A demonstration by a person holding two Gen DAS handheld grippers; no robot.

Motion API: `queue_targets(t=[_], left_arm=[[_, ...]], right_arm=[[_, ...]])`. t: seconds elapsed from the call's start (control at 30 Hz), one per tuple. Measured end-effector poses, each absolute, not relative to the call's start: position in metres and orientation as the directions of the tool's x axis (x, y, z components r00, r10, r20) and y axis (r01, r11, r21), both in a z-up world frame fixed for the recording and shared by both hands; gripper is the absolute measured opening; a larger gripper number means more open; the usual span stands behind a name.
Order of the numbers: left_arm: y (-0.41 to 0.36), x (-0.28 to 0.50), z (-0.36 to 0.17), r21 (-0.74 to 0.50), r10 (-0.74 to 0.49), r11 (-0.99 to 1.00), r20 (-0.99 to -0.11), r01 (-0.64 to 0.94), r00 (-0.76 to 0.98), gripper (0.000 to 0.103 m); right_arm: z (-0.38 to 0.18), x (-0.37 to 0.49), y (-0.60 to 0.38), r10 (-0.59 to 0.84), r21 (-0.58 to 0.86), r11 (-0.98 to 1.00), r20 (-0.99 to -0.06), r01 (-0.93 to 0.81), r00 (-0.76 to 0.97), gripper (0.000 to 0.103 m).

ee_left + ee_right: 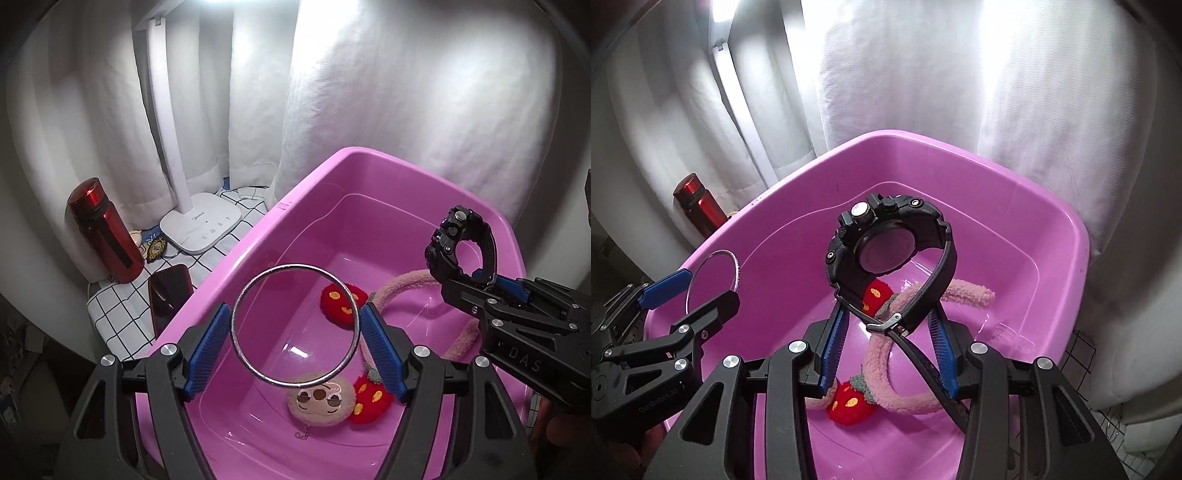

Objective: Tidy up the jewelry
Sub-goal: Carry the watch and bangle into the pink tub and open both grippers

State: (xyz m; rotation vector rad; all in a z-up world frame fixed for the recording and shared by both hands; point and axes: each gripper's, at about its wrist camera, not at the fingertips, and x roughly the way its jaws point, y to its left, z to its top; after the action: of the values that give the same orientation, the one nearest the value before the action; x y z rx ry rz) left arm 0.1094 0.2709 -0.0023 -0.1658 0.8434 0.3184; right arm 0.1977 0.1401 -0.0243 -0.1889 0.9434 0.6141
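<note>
Blue-padded left fingers (242, 332) pinch a silver bangle (294, 324); right fingers (942, 332) clamp a black watch (886, 243).

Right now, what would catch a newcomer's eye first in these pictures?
The big pink tub fills both views, with a plush headband lying inside it. Above it, the left gripper clamps a silver bangle, and the right gripper holds a black watch by its strap.

White curtains (406, 92) hang all around; at ten o'clock a white desk lamp (201, 227) glares down onto a black-gridded white cloth (118, 310).
</note>
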Motion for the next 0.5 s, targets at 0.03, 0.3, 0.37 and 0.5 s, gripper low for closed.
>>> queue_targets(t=[0.03,0.3,0.37,0.5], left_arm=[[0.2713,0.1102,-0.0023,-0.012,0.216,0.939,-0.755,-0.343,0.619,0.070],[0.2752,0.1129,-0.0043,-0.019,0.213,0.933,-0.776,-0.359,0.594,0.075],[0.2748,0.1137,-0.0048,-0.025,0.204,0.935,-0.778,-0.354,0.594,0.082],[0.2701,0.1122,-0.0027,-0.010,0.219,0.934,-0.774,-0.357,0.594,0.094]], right_arm=[[-0.0248,0.1979,0.1402,0.405,0.105,0.817,-0.805,-0.567,0.434,0.043],[-0.0265,0.2011,0.1436,0.377,0.096,0.829,-0.823,-0.550,0.425,0.049],[-0.0280,0.2022,0.1444,0.367,0.091,0.834,-0.828,-0.544,0.424,0.061],[-0.0207,0.2022,0.1394,0.355,0.075,0.848,-0.816,-0.525,0.456,0.067]])
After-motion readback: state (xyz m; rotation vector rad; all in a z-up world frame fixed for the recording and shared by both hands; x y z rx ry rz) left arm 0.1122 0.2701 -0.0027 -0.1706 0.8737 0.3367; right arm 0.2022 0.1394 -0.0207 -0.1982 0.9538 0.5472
